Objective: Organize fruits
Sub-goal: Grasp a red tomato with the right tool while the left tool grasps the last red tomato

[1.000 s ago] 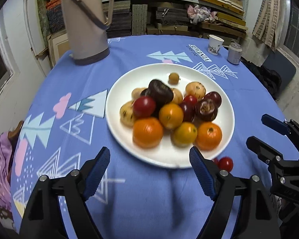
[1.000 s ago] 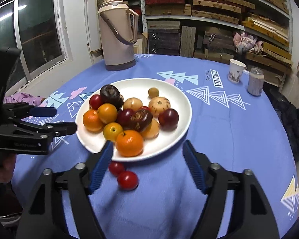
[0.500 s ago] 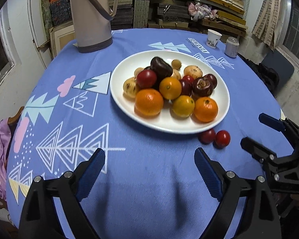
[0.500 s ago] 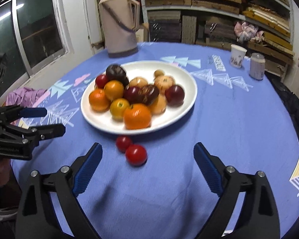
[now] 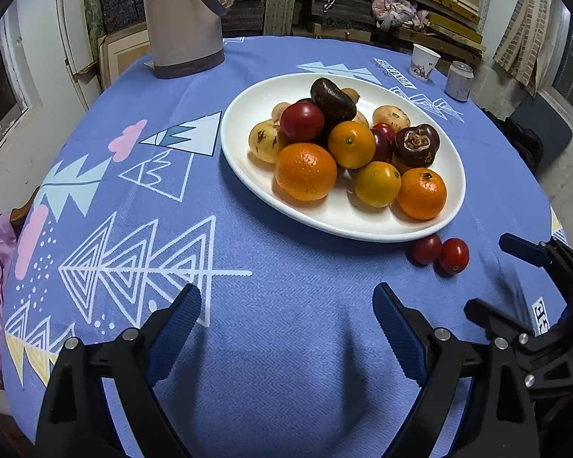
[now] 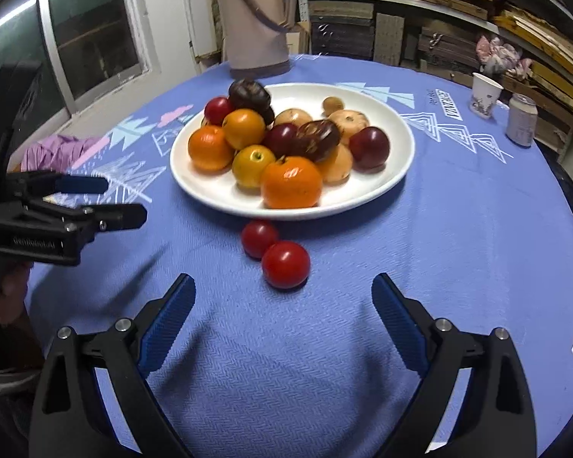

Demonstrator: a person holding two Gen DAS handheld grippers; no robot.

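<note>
You are holding the left gripper (image 5: 286,305) and right gripper (image 6: 282,297) spread wide, jaws just opened, nothing between them. Two red tomatoes (image 6: 275,252) are lying touching beside the white plate (image 6: 393,175), which is carrying four orange fruits (image 5: 305,171).

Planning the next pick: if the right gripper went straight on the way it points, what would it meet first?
Probably the nearer red tomato on the blue tablecloth, just short of the white plate. The right gripper has open, empty jaws. Depth is unclear, so it might touch cloth first.
</note>
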